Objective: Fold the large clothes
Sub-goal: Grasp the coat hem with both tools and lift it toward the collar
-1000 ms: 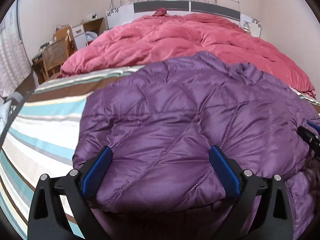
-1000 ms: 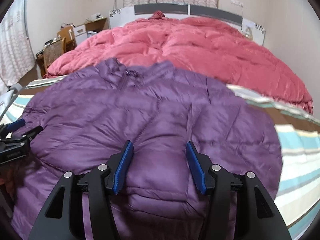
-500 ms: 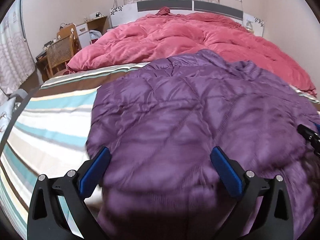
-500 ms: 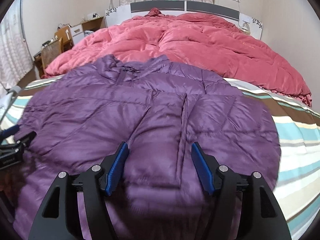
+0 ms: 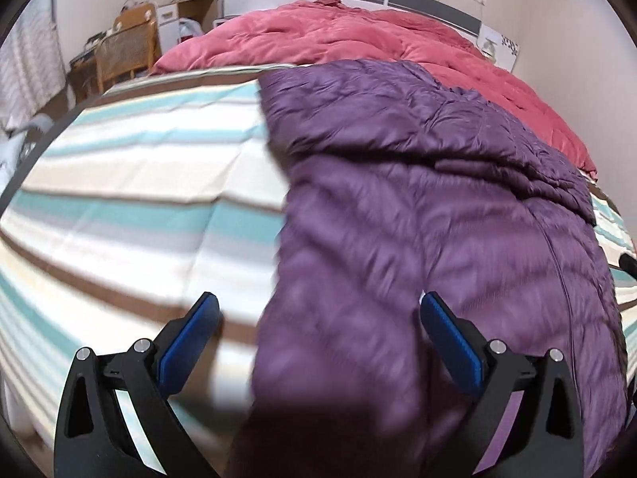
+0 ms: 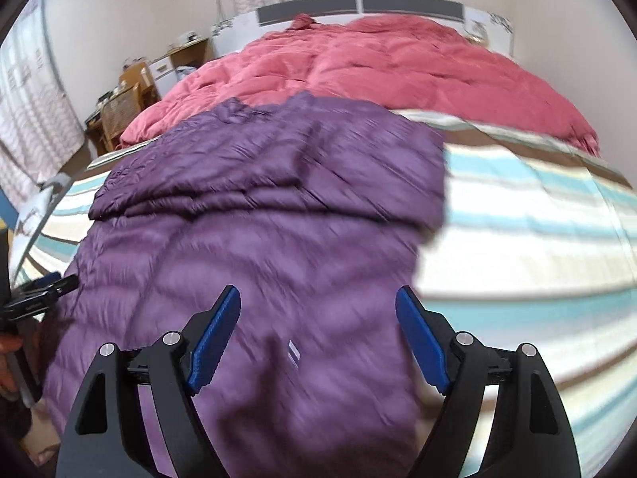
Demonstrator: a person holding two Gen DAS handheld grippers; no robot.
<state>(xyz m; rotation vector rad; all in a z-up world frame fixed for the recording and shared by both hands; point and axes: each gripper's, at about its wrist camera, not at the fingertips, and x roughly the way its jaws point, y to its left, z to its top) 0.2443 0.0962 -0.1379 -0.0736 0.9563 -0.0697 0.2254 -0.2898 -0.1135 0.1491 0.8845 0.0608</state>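
Purple and quilted, the down jacket (image 5: 418,207) lies spread on the striped sheet (image 5: 139,183), its far edge near the red duvet (image 6: 378,67). Left gripper (image 5: 318,330) and right gripper (image 6: 318,326) both hover over the near hem, jaws wide apart, holding nothing. Motion blur smears the near fabric; the hem is cut off below.

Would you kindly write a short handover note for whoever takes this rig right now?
Left claw: open, holding nothing, over the purple jacket's near left edge.
Right claw: open, holding nothing, over the jacket's near end.
The jacket lies on the striped bedsheet, in front of the pink duvet.
Done: both sides look folded inward, making a long narrow strip.
Left: probably fold the strip end to end and smooth it. Pictures are motion-blurred, so check the edges first.
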